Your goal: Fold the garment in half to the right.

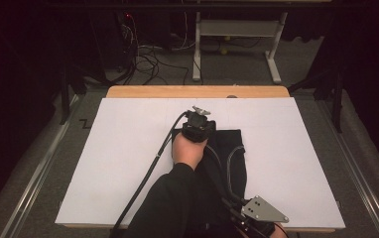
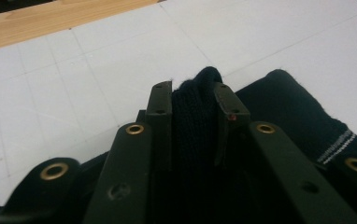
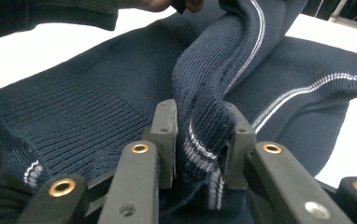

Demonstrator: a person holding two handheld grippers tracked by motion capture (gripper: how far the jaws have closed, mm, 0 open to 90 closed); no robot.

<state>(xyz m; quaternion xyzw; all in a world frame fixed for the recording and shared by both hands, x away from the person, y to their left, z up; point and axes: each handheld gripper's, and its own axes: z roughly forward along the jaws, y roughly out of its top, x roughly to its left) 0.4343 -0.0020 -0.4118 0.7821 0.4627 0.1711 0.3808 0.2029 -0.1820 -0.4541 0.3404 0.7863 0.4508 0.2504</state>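
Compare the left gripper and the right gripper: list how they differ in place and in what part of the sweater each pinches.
The left gripper sits at the far edge of the dark knitted sweater; the right gripper sits at the table's near edge.
The left gripper pinches a plain dark fold; the right gripper pinches a ribbed edge with pale stripes.
Shared: both are shut on the same sweater, a fold bunched between the pads.

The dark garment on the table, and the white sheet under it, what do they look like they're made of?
The dark garment looks like navy knitted yarn, wool or cotton perhaps: ribbed rows, matte, soft folds, pale stripes at the edge. The white sheet looks like matte paper or thin board, faintly lined in a grid; which one is unclear.
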